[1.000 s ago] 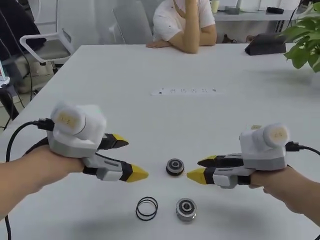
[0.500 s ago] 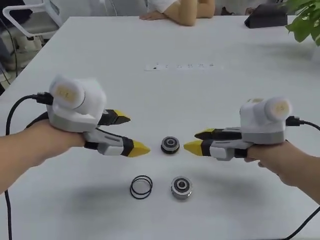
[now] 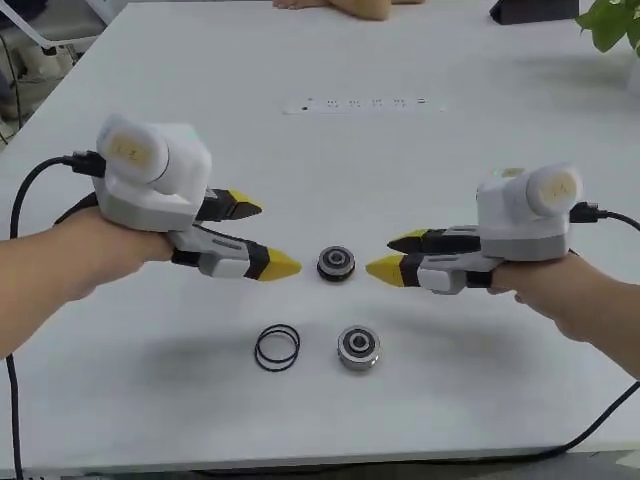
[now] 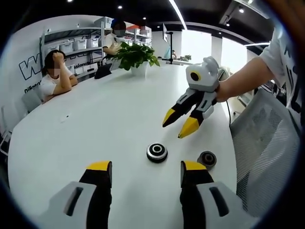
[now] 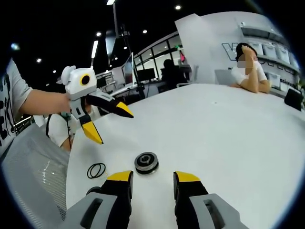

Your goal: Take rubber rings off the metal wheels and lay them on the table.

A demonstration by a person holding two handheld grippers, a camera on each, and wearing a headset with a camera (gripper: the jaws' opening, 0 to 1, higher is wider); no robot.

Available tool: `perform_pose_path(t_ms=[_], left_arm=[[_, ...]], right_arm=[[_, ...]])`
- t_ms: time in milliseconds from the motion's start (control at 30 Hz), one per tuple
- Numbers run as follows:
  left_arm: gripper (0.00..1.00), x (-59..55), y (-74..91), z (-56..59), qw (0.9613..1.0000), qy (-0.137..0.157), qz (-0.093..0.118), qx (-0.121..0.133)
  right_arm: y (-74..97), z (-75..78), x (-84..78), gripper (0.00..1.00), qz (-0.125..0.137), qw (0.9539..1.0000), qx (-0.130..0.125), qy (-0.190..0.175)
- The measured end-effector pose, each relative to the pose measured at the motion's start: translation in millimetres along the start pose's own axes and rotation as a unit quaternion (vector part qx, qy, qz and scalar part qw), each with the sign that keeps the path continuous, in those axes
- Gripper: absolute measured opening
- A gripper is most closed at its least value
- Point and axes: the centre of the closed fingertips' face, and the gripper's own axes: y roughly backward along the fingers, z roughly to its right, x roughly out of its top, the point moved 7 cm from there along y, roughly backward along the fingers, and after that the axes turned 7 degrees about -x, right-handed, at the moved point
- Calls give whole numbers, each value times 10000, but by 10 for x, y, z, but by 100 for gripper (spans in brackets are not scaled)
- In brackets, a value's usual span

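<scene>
Yellow-tipped left tool [image 3: 270, 236] and right tool [image 3: 385, 254], both gaping wide, flank a small round metal wheel [image 3: 336, 263] mid-frame; thin black rubber rings [image 3: 277, 347] lie lower-centre on the white worktop [image 3: 350, 150].

Head view: bright, even overhead light, no hard glare. White table [image 3: 450, 150] slightly washed out twd top of frame. Soft diffuse shadows under left gripper [image 3: 270, 236] & right gripper [image 3: 385, 254], falling twd bottom edge. Focus sharp at ctr. Gripper views: heavy fisheye bend at edges, dark ceiling w/ spot lamps [image 5: 178, 7] at top. Windows [image 4: 228, 50] overexposed, upper right of left gripper view.
</scene>
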Motion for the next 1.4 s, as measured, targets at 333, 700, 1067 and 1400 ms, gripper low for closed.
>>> perform_pose_path(t_ms=[333, 700, 1067, 1400], left_arm=[[48, 28, -178, 59, 9999, -22, -21, -122], [40, 41, -395, 100, 9997, 59, -37, -240], [30, 63, -624, 123, 9992, 70, -134, -377], [21, 35, -726, 137, 9987, 149, -191, -442]], right_arm=[[-36, 4, -1, 31, -23, 9998, -10, 193], [-81, -10, -34, 31, -24, 9997, 32, 235], [-82, 11, -48, 31, -37, 9997, 31, 256], [-92, 24, -65, 31, -38, 9997, 33, 250]])
